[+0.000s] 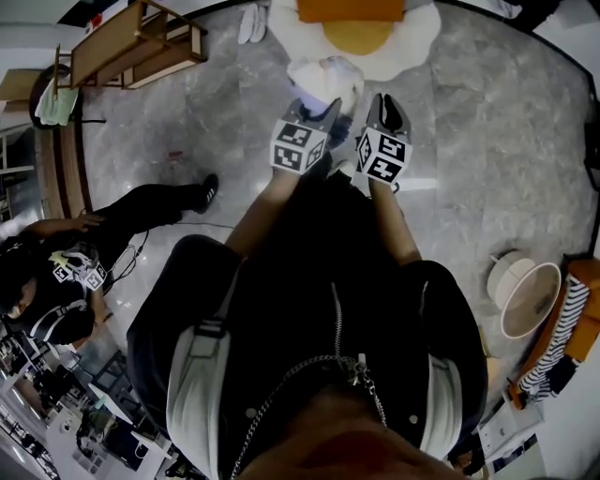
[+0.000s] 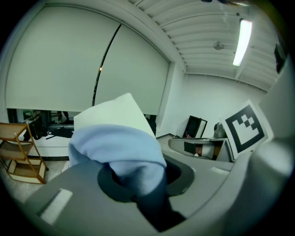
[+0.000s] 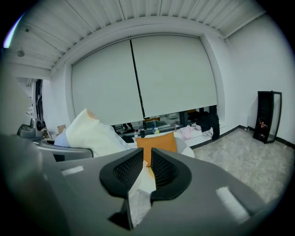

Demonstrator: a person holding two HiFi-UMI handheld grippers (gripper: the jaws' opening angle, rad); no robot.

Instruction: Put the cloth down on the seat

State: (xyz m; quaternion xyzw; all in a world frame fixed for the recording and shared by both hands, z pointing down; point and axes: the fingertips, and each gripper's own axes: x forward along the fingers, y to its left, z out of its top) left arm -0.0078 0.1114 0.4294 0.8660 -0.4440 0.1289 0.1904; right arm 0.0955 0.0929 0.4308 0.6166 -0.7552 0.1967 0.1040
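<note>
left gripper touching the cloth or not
Touching. The left gripper pinches the bunched cloth between its jaws, as the left gripper view plainly shows.

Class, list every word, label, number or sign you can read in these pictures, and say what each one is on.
No text can be read.
Left marker cube: black-and-white square pattern, no letters.
Right marker cube: the same kind of pattern.
Sheets at the lower right: too small to read.

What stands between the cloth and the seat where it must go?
Nothing visible. The left claw and right claw hold the cloth close before the seat. An orange cushion stands at the seat's back.
</note>
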